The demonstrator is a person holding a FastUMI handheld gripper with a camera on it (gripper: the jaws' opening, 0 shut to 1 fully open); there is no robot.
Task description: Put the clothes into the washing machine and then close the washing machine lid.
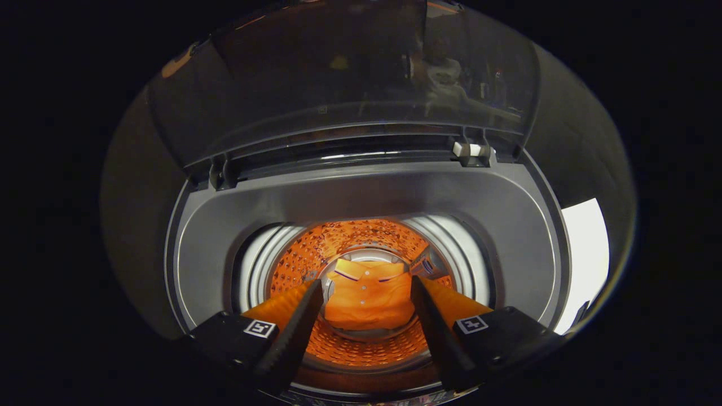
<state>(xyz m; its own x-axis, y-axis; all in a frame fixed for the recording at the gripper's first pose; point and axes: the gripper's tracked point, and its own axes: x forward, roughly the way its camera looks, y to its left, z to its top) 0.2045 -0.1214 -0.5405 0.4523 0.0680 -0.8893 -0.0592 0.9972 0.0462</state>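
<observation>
No legible writing; hand-held gripper (366,287) spread, empty, over orange shirt (369,301) in washing machine (361,192) drum.

No word, brand or number can be read anywhere in the gripper view. Two small square coded markers are carried on the claw (366,287), one on each finger block: the left marker (259,328) and the right marker (471,324). Each is printed as a blocky pattern inside a square border, and no letters or digits can be made out in either. A small label (424,263) with faint print is seen on the inner wall of the washing machine drum (361,237), just beyond the right finger, but its print is too small and blurred to be read.
</observation>
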